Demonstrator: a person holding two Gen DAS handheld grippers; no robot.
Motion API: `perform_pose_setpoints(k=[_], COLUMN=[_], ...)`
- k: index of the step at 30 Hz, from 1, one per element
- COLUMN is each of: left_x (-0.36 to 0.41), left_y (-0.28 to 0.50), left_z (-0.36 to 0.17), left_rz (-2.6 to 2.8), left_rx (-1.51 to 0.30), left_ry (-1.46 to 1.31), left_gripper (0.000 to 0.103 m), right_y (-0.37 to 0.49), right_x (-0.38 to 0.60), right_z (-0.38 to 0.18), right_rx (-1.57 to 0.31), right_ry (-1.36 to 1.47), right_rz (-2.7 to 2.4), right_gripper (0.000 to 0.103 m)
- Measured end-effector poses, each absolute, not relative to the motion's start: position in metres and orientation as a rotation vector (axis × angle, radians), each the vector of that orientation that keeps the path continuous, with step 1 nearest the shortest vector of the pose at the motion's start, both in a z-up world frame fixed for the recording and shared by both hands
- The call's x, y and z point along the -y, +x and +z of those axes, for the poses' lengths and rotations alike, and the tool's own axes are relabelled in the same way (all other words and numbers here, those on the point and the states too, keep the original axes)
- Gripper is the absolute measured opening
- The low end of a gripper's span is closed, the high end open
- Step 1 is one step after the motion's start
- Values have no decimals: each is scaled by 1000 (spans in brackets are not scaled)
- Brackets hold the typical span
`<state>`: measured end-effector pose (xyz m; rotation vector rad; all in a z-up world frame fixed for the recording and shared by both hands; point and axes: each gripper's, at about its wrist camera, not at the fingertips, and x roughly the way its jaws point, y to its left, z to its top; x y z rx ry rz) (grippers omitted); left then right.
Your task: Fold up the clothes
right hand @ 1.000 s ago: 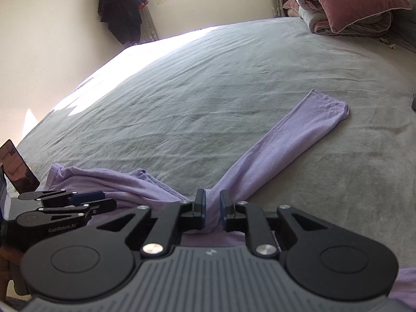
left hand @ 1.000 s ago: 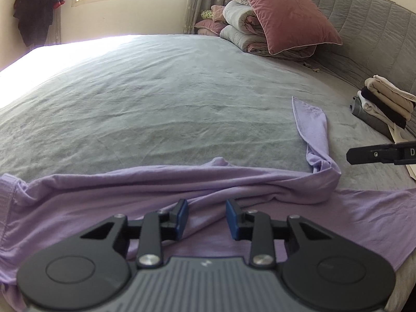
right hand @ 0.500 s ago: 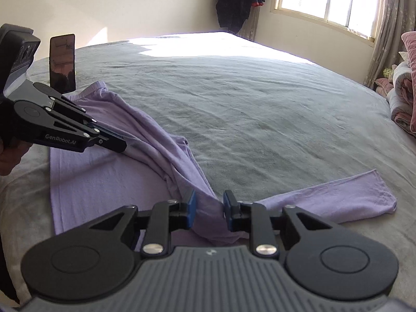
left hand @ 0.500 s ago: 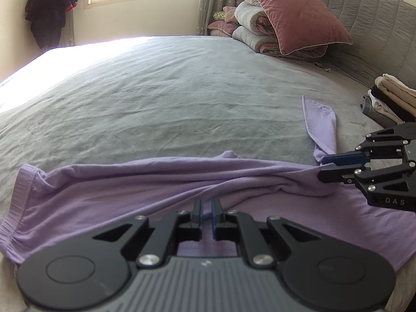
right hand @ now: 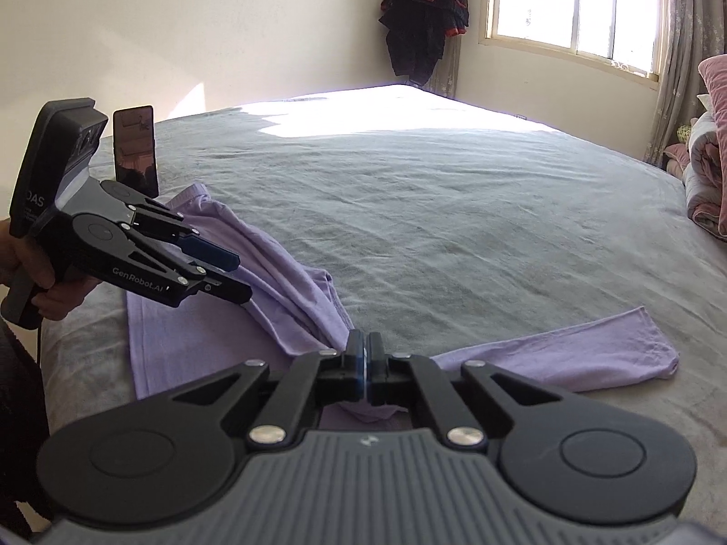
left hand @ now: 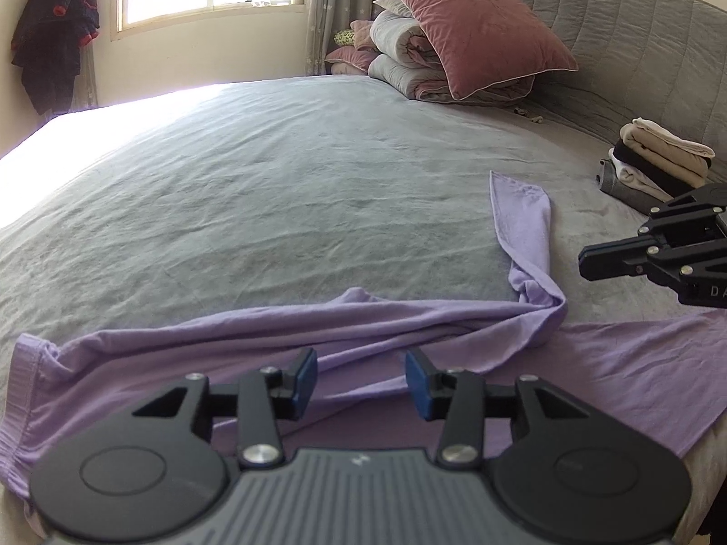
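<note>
A lilac long-sleeved cotton top [left hand: 454,331] lies rumpled along the near edge of a wide bed with a grey sheet [left hand: 272,190], one sleeve stretched out flat across the sheet. The left hand-held gripper [left hand: 361,383] hovers over the bunched fabric, its blue pads parting with nothing pinched between them. The right hand-held gripper [right hand: 365,363] is pressed together, and whether it pinches the cloth where the sleeve meets the body I cannot tell. A stack of folded clothes [left hand: 654,159] sits near the padded grey headboard [left hand: 636,45].

Each camera sits low on its own gripper, close above the bed [left hand: 272,209], looking forward. Both views share the purple shirt [left hand: 227,340] at 6 o'clock.
</note>
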<state>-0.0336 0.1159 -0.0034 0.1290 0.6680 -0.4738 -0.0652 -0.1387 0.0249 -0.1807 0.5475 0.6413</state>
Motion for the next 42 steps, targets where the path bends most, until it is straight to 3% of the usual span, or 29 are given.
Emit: perform_pose_setpoints(k=[5,7,10,12,14,15,24,27,32,36,37,40,42], left_x=[-110,-107,-100,-93,-82,-76,-34,-20,-5,1,2,3,0], left_y=[-45,-46,-47,-48,-50,-51,-50,-48,-42,-43,-45,-52,-57], left_z=[-4,-10,-16,-19,-22,-23,-21,-21,-22,-20,-19,-16,-14], left_rz=[-518,-526,-543,-557,-578,-585,-641,-664,-679,-689,-696,-710,-711], left_rx=[-658,-680,-688,-689,-686,-681,-652,-644,-645,-636,-629,-604,-588], left_ry=[188,198,214,231,262,279,285,279,263,261,263,276,280], left_gripper=[55,55,55,55,55,55,54,46,21,10,7,3,0], right_y=[-70,-69,-69,-69,-66,-65,-15,-1,11,21,22,23,21], right_x=[138,135,129,125,124,125,166,177,180,180,180,179,183], right_z=[27,22,13,8,7,7,10,6,-4,-18,-22,-27,-27], right_rx=[-552,-570,-596,-604,-603,-602,-669,-692,-719,-754,-760,-753,-745], right_ry=[-184,-200,-235,-260,-251,-245,27,116,179,228,231,201,204], right_rz=[658,657,660,653,636,627,391,355,349,339,332,304,290], right_gripper=[0,14,15,23,46,46,46,46,46,46,42,3,1])
